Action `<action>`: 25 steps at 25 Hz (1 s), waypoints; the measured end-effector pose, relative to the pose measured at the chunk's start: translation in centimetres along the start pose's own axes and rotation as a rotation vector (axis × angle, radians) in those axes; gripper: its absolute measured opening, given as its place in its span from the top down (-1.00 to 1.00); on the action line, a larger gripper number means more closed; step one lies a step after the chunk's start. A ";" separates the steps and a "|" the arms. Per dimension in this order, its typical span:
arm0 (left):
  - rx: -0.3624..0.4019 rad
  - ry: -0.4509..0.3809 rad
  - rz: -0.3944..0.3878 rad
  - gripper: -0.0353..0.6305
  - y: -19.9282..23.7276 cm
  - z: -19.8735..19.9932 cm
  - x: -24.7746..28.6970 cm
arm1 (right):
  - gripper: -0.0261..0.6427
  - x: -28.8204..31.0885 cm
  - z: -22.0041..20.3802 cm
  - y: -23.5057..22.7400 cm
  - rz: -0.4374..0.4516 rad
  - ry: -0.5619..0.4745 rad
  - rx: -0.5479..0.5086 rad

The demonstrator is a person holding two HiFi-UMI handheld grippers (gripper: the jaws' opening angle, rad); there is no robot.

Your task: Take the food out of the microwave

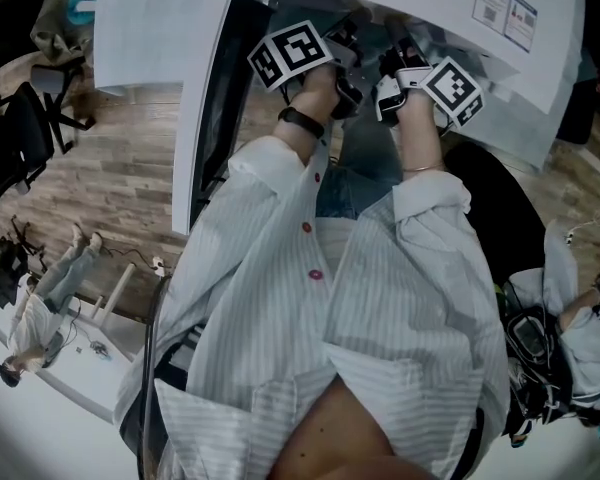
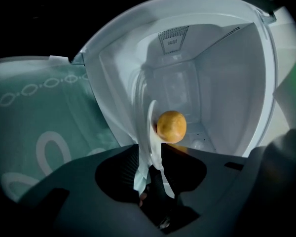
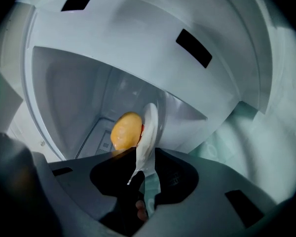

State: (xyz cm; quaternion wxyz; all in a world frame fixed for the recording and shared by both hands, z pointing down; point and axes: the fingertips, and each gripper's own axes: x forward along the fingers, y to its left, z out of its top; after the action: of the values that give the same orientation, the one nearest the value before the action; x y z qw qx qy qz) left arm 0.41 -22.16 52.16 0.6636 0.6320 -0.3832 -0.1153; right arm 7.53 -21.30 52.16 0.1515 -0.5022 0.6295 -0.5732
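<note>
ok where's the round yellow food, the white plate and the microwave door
round yellow-orange food (image 2: 171, 126), left gripper view, its middle
thin white plate (image 3: 149, 125), right gripper view, rim seen edge-on
open white microwave door (image 1: 202, 118), head view, white face

The person wears a loose, pale, finely striped button-front shirt (image 1: 410, 308); small red buttons (image 1: 306, 227) run down its front, and both sleeves end in turned-back cuffs; blue-grey denim trousers (image 1: 355, 183) show below the hem; a black wristband (image 1: 300, 121) circles the left wrist, a thin bracelet (image 1: 420, 169) the right. The dark grey moulded-plastic left gripper (image 2: 150, 153) and the matching right gripper (image 3: 143, 154) have matte bodies with rounded hollows behind the jaws; each bears a white cube printed with black square markers, the left marker cube (image 1: 290, 55) and the right marker cube (image 1: 452, 90).
</note>
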 end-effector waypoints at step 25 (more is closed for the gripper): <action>-0.089 -0.019 -0.012 0.47 0.1 0.0 0.2 | 0.79 0.2 -1.3 0.3 0.062 0.054 0.145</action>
State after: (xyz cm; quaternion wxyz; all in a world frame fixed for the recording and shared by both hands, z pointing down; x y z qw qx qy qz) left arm 0.47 -22.26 52.36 0.6869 0.6029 -0.3801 -0.1421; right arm 6.33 -20.78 52.41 0.1881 -0.4543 0.6055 -0.6258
